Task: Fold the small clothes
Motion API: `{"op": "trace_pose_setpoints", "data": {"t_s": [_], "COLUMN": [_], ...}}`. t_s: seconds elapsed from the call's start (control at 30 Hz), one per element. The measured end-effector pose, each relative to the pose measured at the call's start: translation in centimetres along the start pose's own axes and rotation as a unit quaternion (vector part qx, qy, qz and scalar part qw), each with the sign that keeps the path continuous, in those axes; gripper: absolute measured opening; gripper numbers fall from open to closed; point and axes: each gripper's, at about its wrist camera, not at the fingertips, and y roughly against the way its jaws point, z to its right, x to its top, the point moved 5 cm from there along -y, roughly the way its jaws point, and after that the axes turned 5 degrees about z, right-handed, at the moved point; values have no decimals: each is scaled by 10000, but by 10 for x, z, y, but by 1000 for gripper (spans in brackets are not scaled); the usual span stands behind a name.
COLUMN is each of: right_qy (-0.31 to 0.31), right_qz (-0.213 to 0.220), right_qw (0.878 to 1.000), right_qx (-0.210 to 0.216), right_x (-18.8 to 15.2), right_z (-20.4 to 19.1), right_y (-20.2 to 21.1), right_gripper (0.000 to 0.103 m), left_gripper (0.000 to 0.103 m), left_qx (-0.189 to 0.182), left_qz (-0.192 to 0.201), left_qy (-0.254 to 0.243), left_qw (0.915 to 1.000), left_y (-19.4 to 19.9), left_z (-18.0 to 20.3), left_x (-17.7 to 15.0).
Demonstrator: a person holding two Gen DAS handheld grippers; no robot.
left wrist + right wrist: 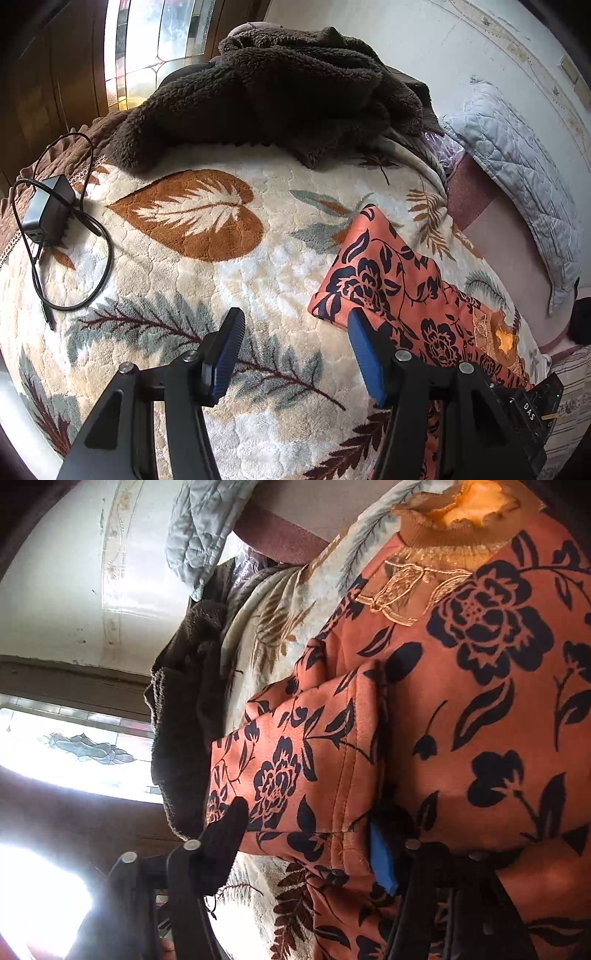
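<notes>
Near the leaf-patterned blanket's (pixel 207 258) right edge, the released left gripper (pixel 295 332) hovers beside the orange floral top (pixel 388 273), whose folded sleeve (pixel 306 760) lies between the unclenched right gripper's (pixel 310 827) fingers.

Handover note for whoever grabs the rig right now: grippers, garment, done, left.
Left gripper: open, nothing between the pads, just above the leaf-print blanket, right finger at the garment's near-left edge.
Right gripper: jaws apart, the folded sleeve lies between the fingers; pads do not look pressed on it.
Orange floral top: flat on the blanket, collar away from you; one sleeve folded in over the body.
Clutter: brown fleece at the far end, charger and cable far left.
Done: one sleeve in. Left: the remaining folds; the other sleeve is not in view.
</notes>
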Motion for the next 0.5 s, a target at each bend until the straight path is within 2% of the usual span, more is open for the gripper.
{"op": "trace_pose_setpoints", "data": {"t_s": [0.03, 0.07, 0.17, 0.23, 0.37, 0.5], "right_qy": [181, 451, 1456, 1785, 2253, 2188], "right_qz": [-50, -17, 575, 979, 1931, 2688], "right_qw": [9998, 9989, 9866, 9773, 9499, 9273], "right_qx": [-14, -126, -468, -580, -979, -1414], "right_x": [-1, -2, -1, 6, 27, 58], "right_z": [-9, -19, -54, -70, -79, -53], "right_y": [-4, -4, 18, 41, 105, 181], "right_gripper": [23, 16, 12, 12, 12, 12], "left_gripper": [59, 59, 59, 59, 59, 59], "left_qx": [-8, -12, -12, 10, 29, 35], "left_qz": [1, 1, -9, 9, -4, -57], "left_qy": [-13, -24, 14, 39, 2, -202], "left_qw": [10000, 10000, 10000, 10000, 10000, 9998], "left_y": [0, 0, 1, 1, 2, -1], "left_z": [0, 0, -3, -4, -3, 13], "left_x": [0, 0, 1, 1, -1, -7]}}
